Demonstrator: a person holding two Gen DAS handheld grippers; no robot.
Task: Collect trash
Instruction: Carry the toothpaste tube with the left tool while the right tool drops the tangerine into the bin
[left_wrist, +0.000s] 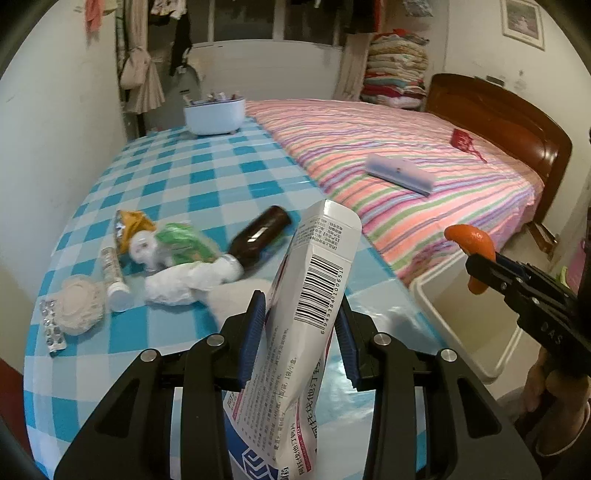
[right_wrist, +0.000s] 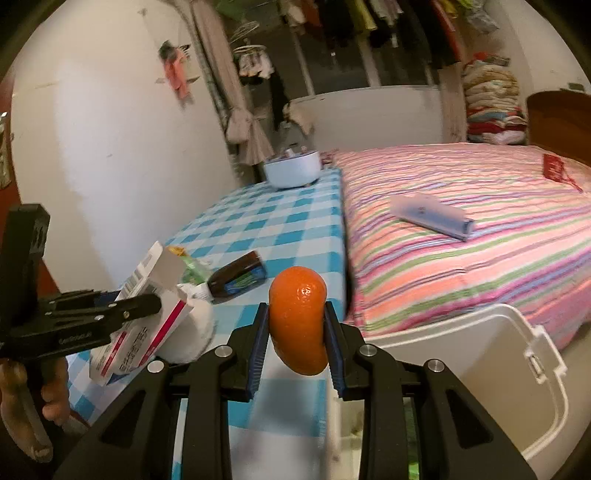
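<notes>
Left claw (left_wrist: 301, 325), tilted down, clamps a medicine box (left_wrist: 314, 273); right claw (right_wrist: 295, 332) clamps orange peel (right_wrist: 298, 317).

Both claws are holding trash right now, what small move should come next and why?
Probably carry the right claw a little further right, over the white bin, and drop the orange peel there. The peel is clamped and lifted off the table, and the open bin sits just beside it. The left claw can follow with its box.

Glossy orange peel (right_wrist: 298, 321); printed cardboard box (left_wrist: 314, 295); shiny plastic cloth on the tabletop (left_wrist: 177, 177); dark glass bottle (left_wrist: 258, 236); polished wooden headboard (left_wrist: 498, 114).
</notes>
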